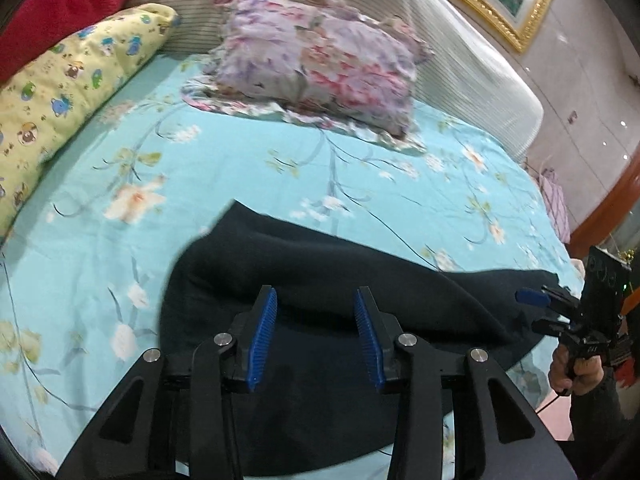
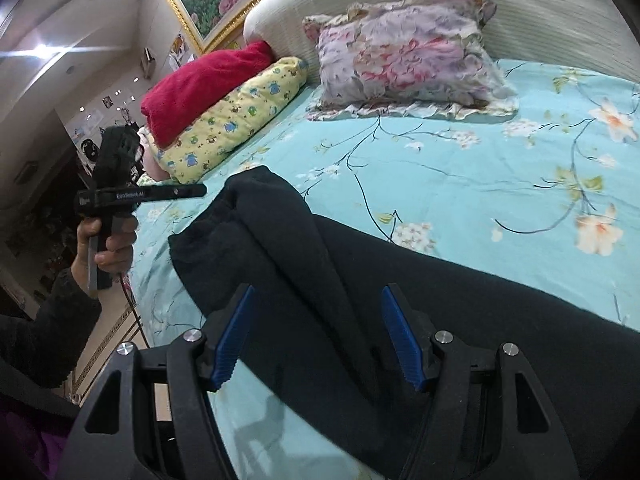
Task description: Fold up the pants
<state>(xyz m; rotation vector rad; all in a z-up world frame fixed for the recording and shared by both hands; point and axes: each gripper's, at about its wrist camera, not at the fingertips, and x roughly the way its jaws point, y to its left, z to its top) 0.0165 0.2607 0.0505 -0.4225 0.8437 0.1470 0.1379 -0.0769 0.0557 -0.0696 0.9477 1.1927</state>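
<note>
Bedroom with a bed [image 1: 280, 184] under a turquoise floral sheet, padded headboard [image 1: 460, 52] behind. Floral pillow [image 1: 320, 64] near the headboard; yellow quilt [image 1: 60, 92] and red blanket [image 1: 60, 4] along one side edge. Dark pants [image 1: 320, 280] bunched in folds at the bed's near edge. Left tongs [image 1: 315, 334] released, nothing between the pads. Right tongs [image 2: 316, 334] released too, hovering above the pants.

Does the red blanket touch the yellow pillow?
Touching. The right wrist view shows the red blanket lying directly on the yellow pillow, with no gap between them.
</note>
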